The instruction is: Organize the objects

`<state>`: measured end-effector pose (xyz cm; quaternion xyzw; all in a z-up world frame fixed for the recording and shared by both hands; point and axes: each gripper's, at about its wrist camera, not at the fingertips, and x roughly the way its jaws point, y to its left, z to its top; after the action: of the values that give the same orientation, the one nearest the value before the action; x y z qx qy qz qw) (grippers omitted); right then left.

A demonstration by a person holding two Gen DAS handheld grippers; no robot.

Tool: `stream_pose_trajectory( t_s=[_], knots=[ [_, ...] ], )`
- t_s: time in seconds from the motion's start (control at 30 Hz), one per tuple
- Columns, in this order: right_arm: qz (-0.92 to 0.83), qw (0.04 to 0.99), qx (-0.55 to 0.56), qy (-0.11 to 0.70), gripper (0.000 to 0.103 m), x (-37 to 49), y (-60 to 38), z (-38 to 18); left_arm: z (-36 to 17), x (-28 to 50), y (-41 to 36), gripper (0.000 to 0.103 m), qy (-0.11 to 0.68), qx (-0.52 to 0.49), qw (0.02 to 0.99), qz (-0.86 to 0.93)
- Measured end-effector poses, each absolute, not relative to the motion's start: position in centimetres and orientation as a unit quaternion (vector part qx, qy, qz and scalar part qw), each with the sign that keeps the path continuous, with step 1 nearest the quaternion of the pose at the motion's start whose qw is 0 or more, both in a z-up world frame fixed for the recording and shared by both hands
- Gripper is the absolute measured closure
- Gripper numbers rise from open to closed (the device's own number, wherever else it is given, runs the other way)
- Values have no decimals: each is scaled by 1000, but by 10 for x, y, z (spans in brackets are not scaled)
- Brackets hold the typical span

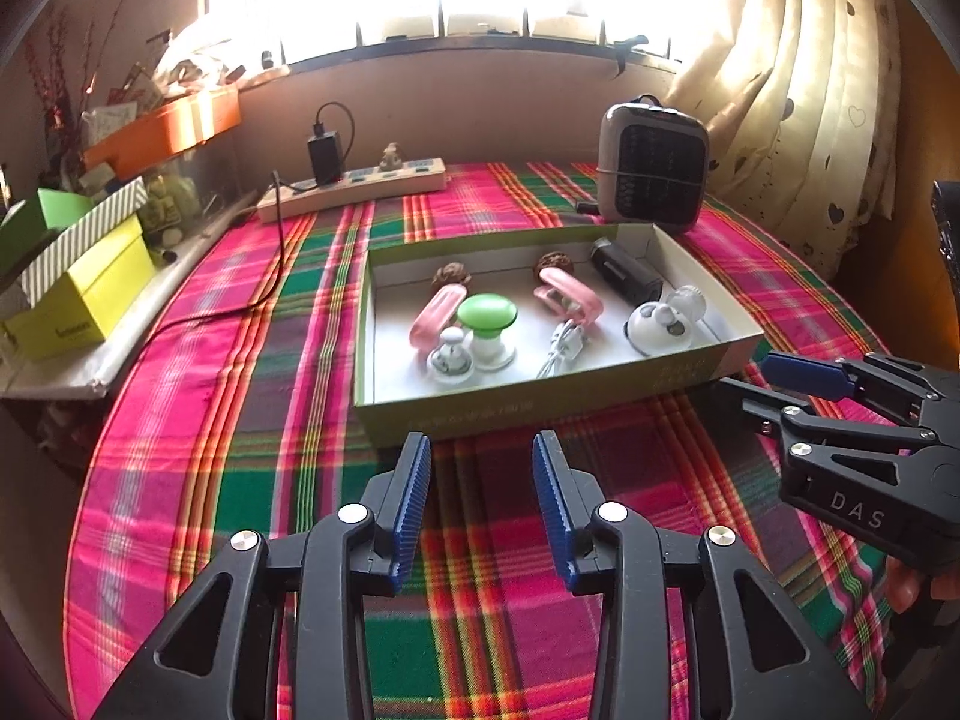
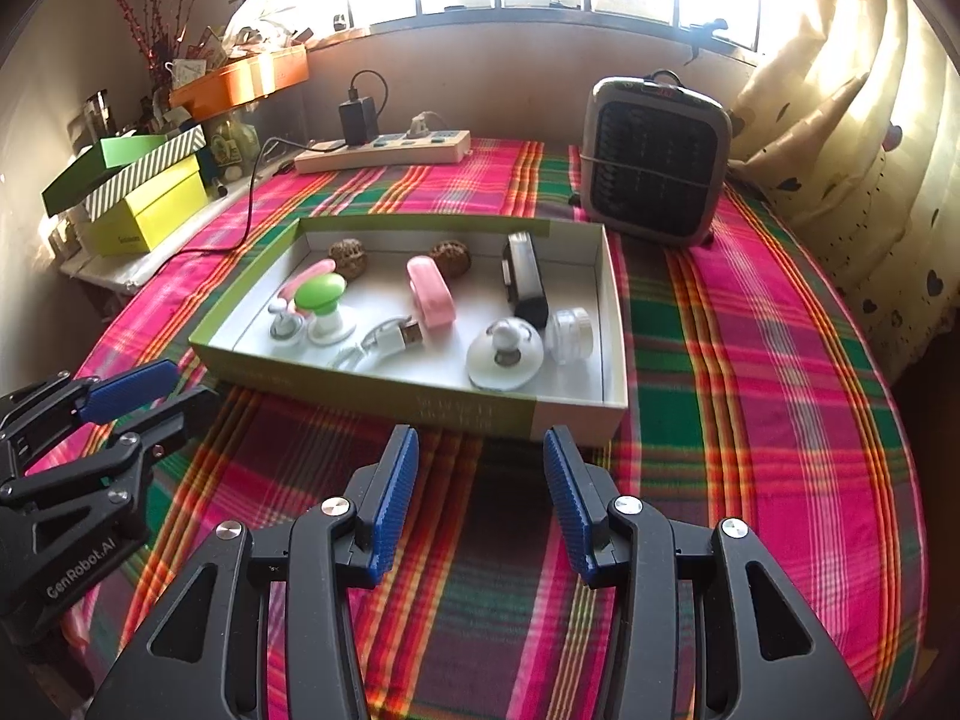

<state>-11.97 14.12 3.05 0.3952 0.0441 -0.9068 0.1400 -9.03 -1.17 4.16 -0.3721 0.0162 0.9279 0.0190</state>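
Both grippers, left [image 1: 481, 468] and right [image 2: 480, 462], hover parted and empty before the box [image 2: 558, 414]; inside, the green-capped knob [image 2: 321, 294] looks light, probably slippery — grab its stem.

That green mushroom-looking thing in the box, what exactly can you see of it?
The green mushroom-shaped thing has a glossy, rounded green cap on a short white stem that flares into a round white base; it looks like plastic. It stands upright on the floor of the shallow cardboard box, toward its left end. A pink clip lies close behind it and a small white knob sits beside it; contact is unclear.
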Motion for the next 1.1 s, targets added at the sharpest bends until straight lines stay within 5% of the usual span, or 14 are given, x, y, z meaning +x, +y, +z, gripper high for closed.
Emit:
stream_pose_trajectory(
  t_s=[1.1],
  knots=[
    [-897,74,435,36,39,-107,180,1,6,-93,-37,59,-15,-425,-32,905]
  ],
)
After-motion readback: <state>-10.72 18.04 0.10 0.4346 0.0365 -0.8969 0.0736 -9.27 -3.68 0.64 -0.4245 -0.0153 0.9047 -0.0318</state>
